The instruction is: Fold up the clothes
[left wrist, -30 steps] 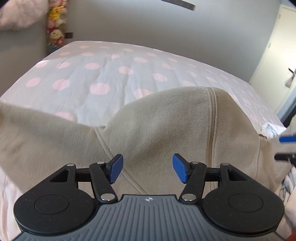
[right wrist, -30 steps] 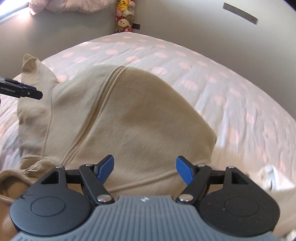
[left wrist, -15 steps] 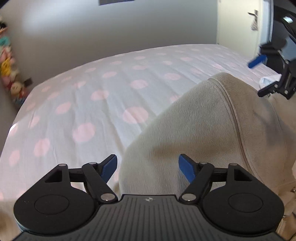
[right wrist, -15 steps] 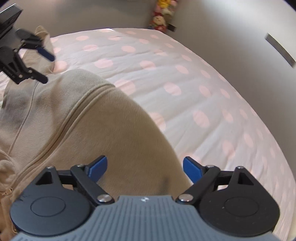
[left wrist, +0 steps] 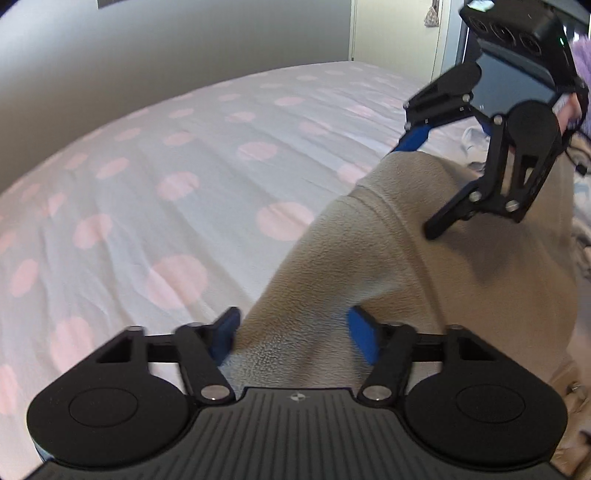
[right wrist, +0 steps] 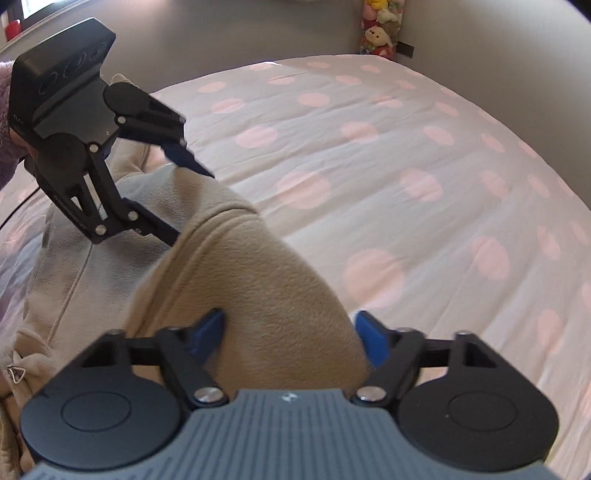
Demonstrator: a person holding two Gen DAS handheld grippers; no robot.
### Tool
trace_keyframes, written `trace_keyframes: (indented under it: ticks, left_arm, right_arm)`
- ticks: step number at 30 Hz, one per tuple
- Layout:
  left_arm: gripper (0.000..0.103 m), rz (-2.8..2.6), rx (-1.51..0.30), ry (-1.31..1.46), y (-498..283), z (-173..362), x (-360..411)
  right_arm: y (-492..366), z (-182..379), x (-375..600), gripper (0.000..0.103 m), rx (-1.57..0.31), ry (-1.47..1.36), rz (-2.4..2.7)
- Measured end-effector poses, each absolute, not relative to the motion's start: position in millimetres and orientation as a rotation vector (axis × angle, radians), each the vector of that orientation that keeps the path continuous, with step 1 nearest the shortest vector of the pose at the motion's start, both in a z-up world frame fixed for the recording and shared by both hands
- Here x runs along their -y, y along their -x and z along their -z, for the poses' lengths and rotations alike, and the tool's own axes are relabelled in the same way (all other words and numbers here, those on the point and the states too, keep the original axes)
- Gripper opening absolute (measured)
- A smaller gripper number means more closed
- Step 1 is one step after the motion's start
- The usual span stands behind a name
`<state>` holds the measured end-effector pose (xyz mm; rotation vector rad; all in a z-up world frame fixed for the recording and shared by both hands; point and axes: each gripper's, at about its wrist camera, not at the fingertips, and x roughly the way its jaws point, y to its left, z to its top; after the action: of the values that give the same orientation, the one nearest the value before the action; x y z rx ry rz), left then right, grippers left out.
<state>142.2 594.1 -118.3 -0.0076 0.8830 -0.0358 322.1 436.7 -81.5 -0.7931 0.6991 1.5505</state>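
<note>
A beige fleece hoodie lies on the bed, also seen in the right wrist view. My left gripper is open, with a fold of the hoodie between its blue pads. My right gripper is open too, with the hoodie's rounded end between its pads. Each gripper shows in the other's view: the right one at upper right, the left one at upper left, both over the hoodie's raised seam. The hoodie's zipper pull lies at the far left.
The bed has a white cover with pink dots and spreads wide beyond the hoodie. Grey walls stand behind it. Stuffed toys sit in the far corner. A door and more laundry are at the right.
Both grippers have swung toward each other and come much closer, each now large in the other's view. The hoodie has bunched into a narrower ridge between them. Both stay open.
</note>
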Motion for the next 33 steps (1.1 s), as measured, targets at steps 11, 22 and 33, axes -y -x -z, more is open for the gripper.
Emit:
trace_keyframes:
  ticks: [11,22,33]
  left_arm:
    - [0.013,0.044,-0.918,-0.066,-64.2,87.9,-517.8]
    - [0.012,-0.034,-1.119,-0.202,25.9,108.6,-417.2]
    - [0.014,-0.279,-1.175,-0.068,17.4,144.5,-404.1]
  right_arm:
    - [-209.0,44.6,-324.4,0.031,-0.584,0.811,-1.629]
    - [-94.9,80.0,-215.2,0.006,-0.782,0.745,-1.656]
    - [-62.7,140.6,-185.3,0.008,-0.948,0.607,-1.427]
